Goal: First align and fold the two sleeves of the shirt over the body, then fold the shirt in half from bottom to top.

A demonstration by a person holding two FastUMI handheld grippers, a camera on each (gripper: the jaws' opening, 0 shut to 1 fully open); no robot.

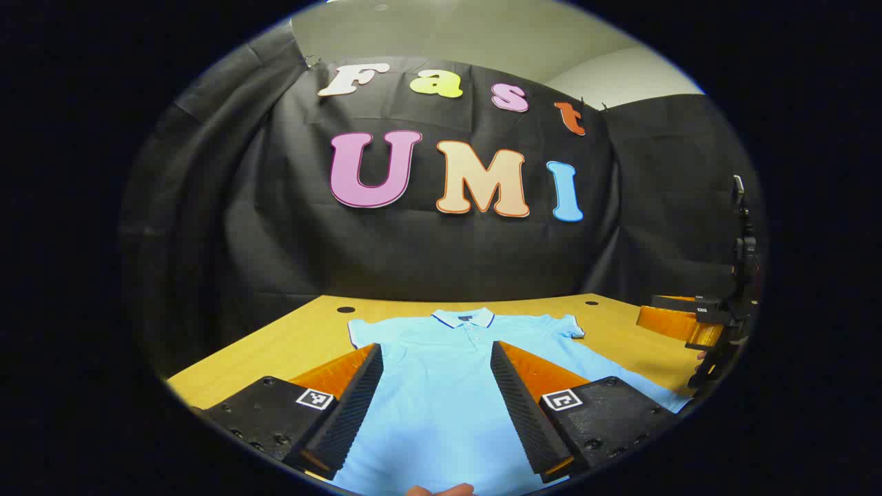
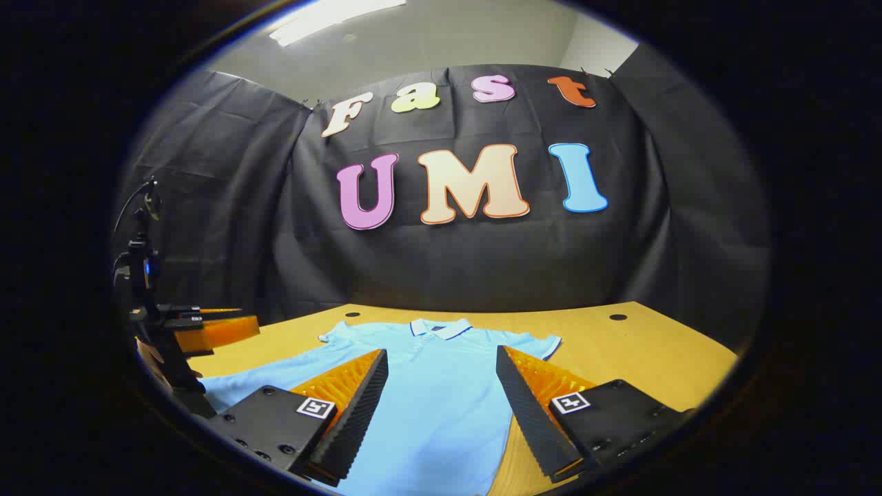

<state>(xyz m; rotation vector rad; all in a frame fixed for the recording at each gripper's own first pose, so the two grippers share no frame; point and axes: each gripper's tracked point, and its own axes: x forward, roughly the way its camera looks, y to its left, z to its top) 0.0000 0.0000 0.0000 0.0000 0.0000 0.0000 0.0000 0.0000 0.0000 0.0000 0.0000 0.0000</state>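
A light blue polo shirt (image 1: 441,406) lies flat, front up, on the wooden table (image 1: 303,341), collar (image 1: 463,318) at the far side. Both short sleeves (image 1: 360,332) (image 1: 568,326) spread out sideways. My left gripper (image 1: 435,348) hovers open over the shirt's lower body, nothing between its fingers. In the right gripper view the same shirt (image 2: 434,406) stretches away from me, and my right gripper (image 2: 442,353) stands open above its lower right part. The right gripper (image 1: 682,322) shows at the far right of the left gripper view, and the left gripper (image 2: 210,331) at the far left of the right gripper view.
Bare table (image 2: 641,344) runs along the shirt's right side and behind the collar, with small round holes (image 2: 618,317) (image 1: 346,310) near the back edge. The black cloth wall closes off the back. A fingertip (image 1: 441,490) shows at the bottom edge.
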